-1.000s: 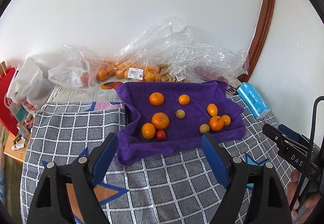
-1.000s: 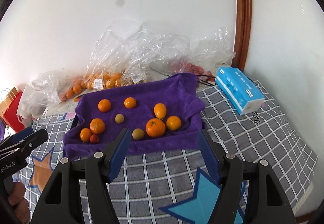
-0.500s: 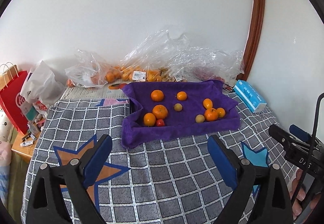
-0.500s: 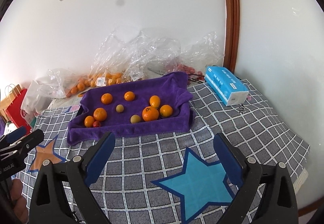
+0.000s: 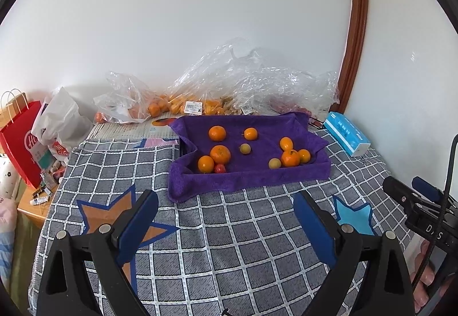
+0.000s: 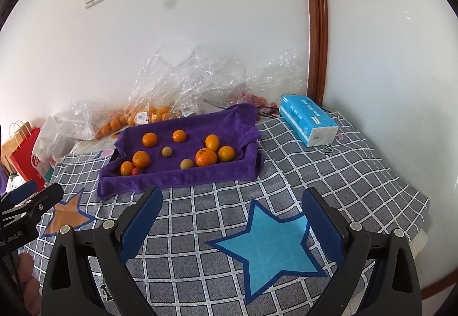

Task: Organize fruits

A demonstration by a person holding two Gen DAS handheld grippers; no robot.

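A tray lined with a purple towel [image 5: 257, 176] [image 6: 177, 178] sits at the far middle of the checked tablecloth. In it lie several oranges [image 5: 219, 154] [image 6: 205, 157], two yellow-green small fruits [image 5: 245, 148] [image 6: 187, 164] and a small red fruit [image 5: 219, 168] [image 6: 135, 171]. My left gripper [image 5: 226, 201] is open and empty, hanging above the cloth well short of the tray. My right gripper [image 6: 232, 201] is open and empty too, back from the tray's front right.
Clear plastic bags with more oranges [image 5: 171, 107] [image 6: 148, 115] lie against the wall behind the tray. A blue tissue pack [image 5: 346, 137] [image 6: 307, 120] lies at the right. A red paper bag [image 5: 20, 138] stands off the table's left edge. The white wall is close on the right.
Both grippers have pulled back and up from the tray, so it looks smaller and more tablecloth shows. Both stay open and empty.
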